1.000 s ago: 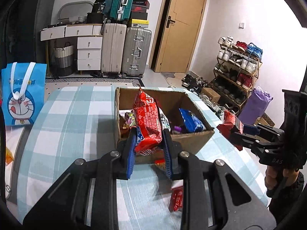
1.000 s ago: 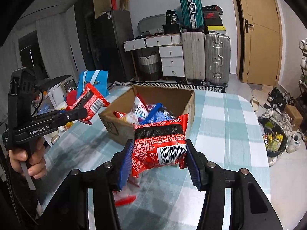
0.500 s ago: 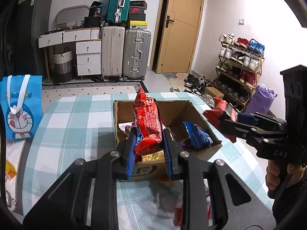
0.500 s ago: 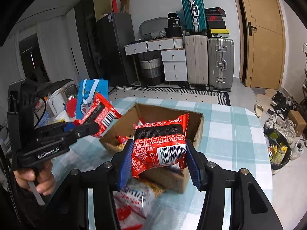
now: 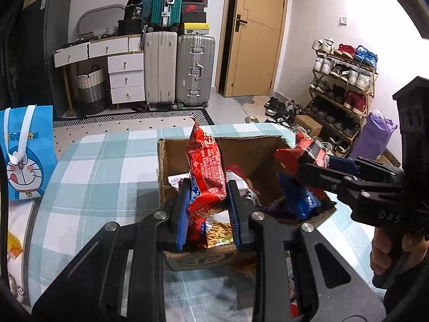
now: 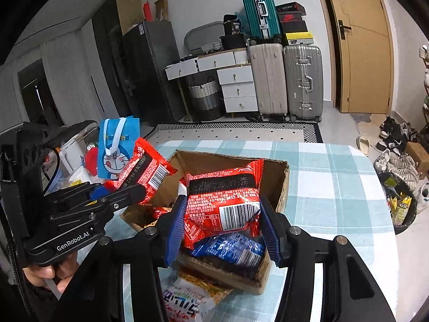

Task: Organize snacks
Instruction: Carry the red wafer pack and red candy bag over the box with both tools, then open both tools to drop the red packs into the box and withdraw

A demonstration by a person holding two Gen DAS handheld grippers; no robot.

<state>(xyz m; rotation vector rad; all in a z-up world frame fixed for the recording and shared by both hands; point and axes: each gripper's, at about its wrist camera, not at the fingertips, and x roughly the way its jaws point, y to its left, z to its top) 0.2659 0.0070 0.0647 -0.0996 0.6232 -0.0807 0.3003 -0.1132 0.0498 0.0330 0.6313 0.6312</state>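
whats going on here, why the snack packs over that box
A person holds a gripper in each hand. The left gripper is shut on a red snack pack, the right gripper on another red pack. Both packs hang over an open cardboard box of snacks on the checked table, not yet released.

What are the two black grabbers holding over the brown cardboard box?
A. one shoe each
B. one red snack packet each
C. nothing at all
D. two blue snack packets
B: the left gripper pinches a red snack packet and the right gripper clamps another red snack packet with a barcode, both above the open brown cardboard box.
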